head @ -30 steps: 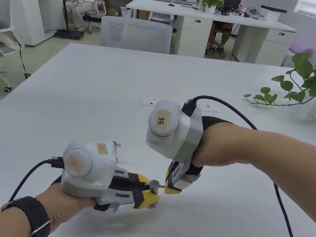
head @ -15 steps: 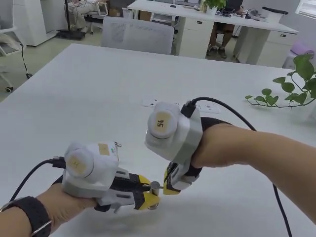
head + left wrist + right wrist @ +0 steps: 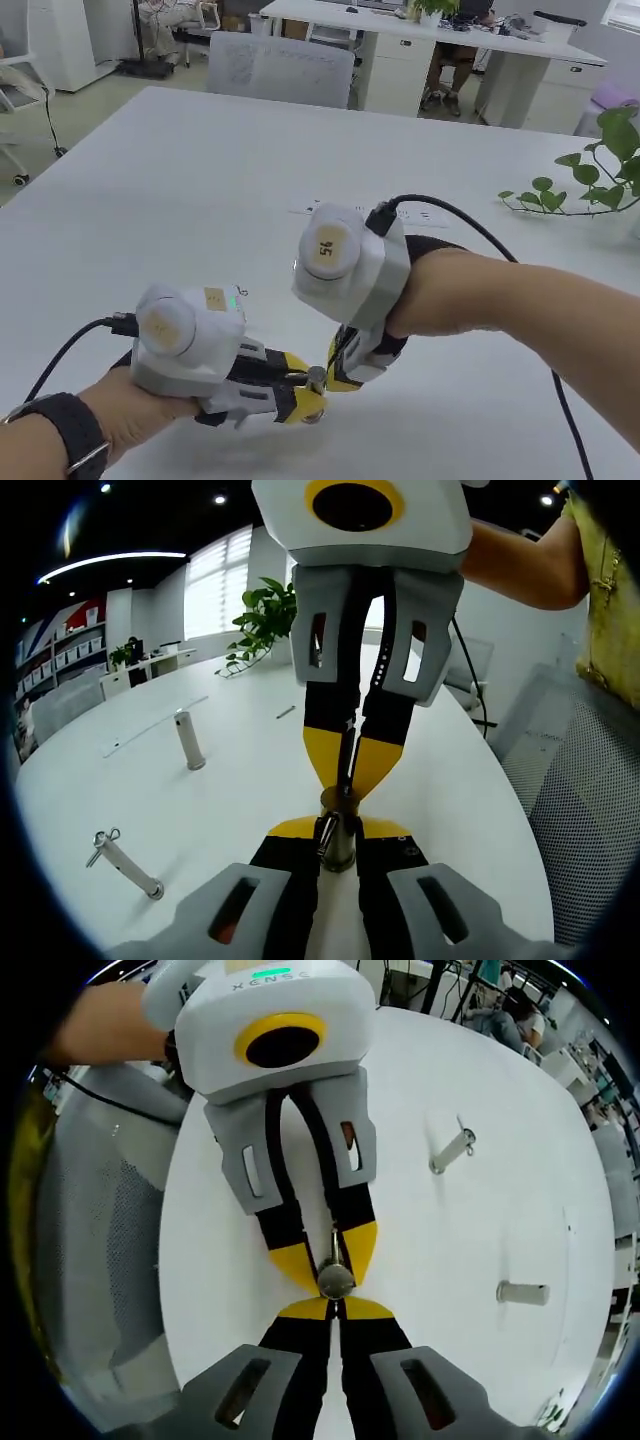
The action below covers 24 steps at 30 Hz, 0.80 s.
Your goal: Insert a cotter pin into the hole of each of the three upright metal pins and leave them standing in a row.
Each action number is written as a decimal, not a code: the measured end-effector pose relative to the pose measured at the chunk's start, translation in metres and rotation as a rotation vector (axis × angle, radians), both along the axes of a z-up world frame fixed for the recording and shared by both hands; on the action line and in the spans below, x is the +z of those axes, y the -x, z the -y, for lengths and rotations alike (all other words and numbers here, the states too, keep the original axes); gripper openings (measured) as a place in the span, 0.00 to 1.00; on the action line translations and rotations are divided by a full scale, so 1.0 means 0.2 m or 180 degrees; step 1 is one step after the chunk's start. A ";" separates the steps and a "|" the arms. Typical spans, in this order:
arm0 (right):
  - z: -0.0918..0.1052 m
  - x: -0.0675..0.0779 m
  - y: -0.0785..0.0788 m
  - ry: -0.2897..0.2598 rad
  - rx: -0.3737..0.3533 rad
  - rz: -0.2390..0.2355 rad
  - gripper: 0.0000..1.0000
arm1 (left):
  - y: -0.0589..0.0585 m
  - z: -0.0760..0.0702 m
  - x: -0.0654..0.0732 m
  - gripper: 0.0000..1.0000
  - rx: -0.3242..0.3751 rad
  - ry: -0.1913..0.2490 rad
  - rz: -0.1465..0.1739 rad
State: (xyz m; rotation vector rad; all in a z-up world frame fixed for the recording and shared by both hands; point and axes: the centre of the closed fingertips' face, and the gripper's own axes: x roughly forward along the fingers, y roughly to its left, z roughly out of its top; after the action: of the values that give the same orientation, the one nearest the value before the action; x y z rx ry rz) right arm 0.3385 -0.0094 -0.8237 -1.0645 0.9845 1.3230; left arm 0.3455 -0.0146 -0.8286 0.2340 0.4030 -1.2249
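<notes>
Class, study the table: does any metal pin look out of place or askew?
Yes. In the left gripper view one metal pin, already fitted with a cotter pin, lies flat on the table, while another pin stands upright beyond it. All should stand in a row.

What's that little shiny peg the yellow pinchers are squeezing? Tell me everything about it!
The metal peg is a short, shiny grey cylinder with a rounded cap. It stands upright, its foot seemingly on the white table, squeezed between the yellow tips of the left gripper. The right gripper meets its top from the far side, tips shut; what they pinch is too small to tell.
</notes>
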 end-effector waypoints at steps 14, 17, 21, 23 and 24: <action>-0.02 0.00 0.00 -0.0072 0.0054 -0.0032 0.09 | 0.00 0.00 0.00 0.11 -0.0007 0.0017 -0.0009; -0.03 0.00 0.00 -0.0095 0.0049 -0.0031 0.12 | 0.00 0.00 0.00 0.11 -0.0005 0.0021 -0.0010; -0.03 0.01 0.00 -0.0136 0.0042 -0.0029 0.14 | 0.00 0.01 0.00 0.11 -0.0006 0.0025 -0.0010; -0.04 0.01 0.00 -0.0173 0.0032 -0.0026 0.16 | 0.00 0.01 0.00 0.11 -0.0005 0.0031 -0.0012; -0.03 0.02 0.00 -0.0189 0.0038 -0.0026 0.17 | 0.00 0.01 0.00 0.11 -0.0005 0.0033 -0.0011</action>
State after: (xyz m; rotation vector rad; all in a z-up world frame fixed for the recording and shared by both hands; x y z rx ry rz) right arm 0.3383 -0.0027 -0.8201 -1.0220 0.9404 1.3592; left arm 0.3462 -0.0161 -0.8280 0.2234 0.3994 -1.2288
